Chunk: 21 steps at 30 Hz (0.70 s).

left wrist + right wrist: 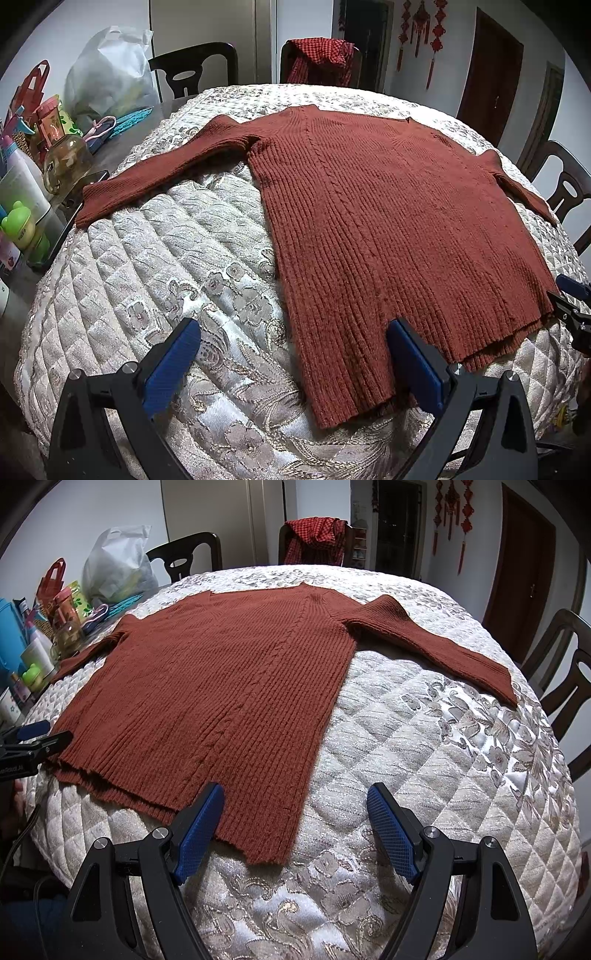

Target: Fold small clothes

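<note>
A rust-brown ribbed knit sweater [388, 229] lies flat on a quilted cover, hem toward me, both sleeves spread outward. It also shows in the right wrist view [221, 686]. My left gripper [293, 328] is open, its jaws straddling the hem's left corner, just above the cloth. My right gripper [295, 794] is open, its jaws straddling the hem's right corner. Each gripper is also visible in the other view: the right gripper at the right edge [570, 295], the left gripper at the left edge [37, 738]. Neither holds anything.
The quilted floral cover [424, 738] drapes over a table. Bottles, a glass jar [68, 162], bags and a white plastic bag [110, 74] crowd the left side. Dark wooden chairs stand around; a red checked cloth [317, 539] hangs on the far chair.
</note>
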Tool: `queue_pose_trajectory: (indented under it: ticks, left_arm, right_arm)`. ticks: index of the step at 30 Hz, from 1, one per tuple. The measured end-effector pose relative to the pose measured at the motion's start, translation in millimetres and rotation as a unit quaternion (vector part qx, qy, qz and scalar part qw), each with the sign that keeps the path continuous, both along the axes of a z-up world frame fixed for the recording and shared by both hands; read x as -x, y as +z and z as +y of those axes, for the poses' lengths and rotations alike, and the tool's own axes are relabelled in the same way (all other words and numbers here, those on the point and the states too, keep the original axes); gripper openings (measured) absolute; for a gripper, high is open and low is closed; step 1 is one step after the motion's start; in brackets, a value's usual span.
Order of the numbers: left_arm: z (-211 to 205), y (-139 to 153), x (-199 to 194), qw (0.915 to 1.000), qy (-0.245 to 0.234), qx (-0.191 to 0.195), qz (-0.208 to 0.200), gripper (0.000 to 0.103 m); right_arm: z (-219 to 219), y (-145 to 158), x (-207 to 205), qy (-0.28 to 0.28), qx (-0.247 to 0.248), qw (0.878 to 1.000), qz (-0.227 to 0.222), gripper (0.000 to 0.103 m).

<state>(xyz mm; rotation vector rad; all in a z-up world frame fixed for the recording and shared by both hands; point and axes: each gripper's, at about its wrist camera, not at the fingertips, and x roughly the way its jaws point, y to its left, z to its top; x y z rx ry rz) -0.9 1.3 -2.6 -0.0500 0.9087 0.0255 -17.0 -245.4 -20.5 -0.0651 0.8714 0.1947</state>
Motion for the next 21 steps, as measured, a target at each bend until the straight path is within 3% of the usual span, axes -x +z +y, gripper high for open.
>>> queue_pose_trajectory:
  ticks: [21]
  left_arm:
    - [0.1,0.1,-0.6,1.0,0.0,0.0,0.001,0.102]
  right_arm:
    - [0.4,1.1,2.0,0.0,0.0,1.0,0.001,0.08]
